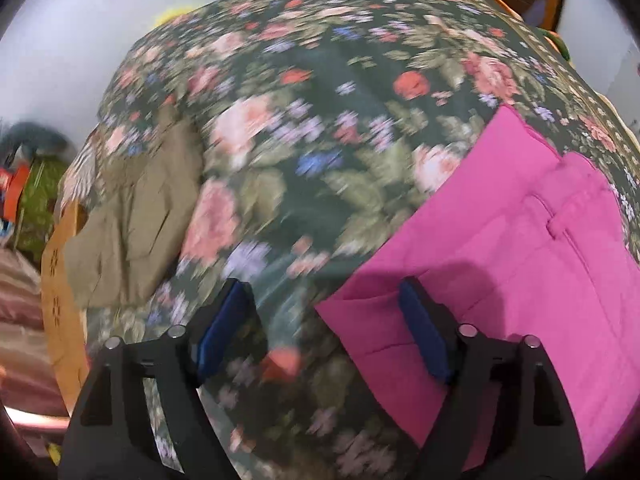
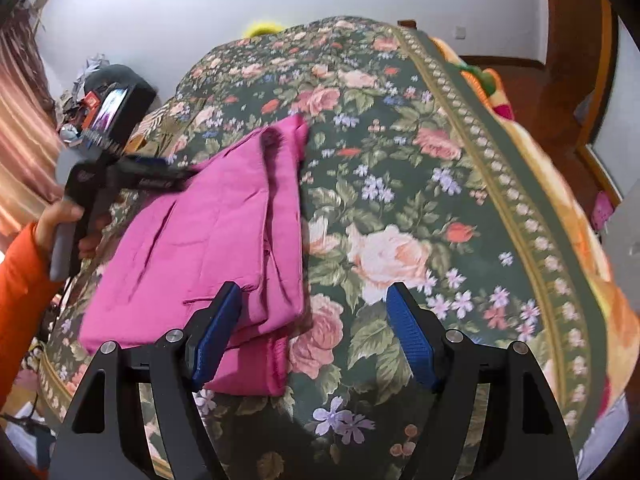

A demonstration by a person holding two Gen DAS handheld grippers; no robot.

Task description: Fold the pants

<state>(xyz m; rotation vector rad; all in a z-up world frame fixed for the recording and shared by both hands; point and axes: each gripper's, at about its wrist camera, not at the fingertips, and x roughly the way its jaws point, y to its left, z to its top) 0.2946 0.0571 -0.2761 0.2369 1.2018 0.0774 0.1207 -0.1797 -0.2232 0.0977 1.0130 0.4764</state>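
With both tools gaping and gripping nothing, the left tool (image 1: 324, 328) and right tool (image 2: 314, 334) hover at the near edge of the folded pink pants (image 2: 200, 248) on the floral bed (image 2: 420, 184), where a careless snag could, I reckon, drag the layers apart.

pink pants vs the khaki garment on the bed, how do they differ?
The pink pants are bright magenta; the khaki garment is dull tan. The pink pants lie folded in flat layers near both grippers; the khaki garment lies rumpled at the bed's far left edge. Both rest on the floral bedspread, ungripped.
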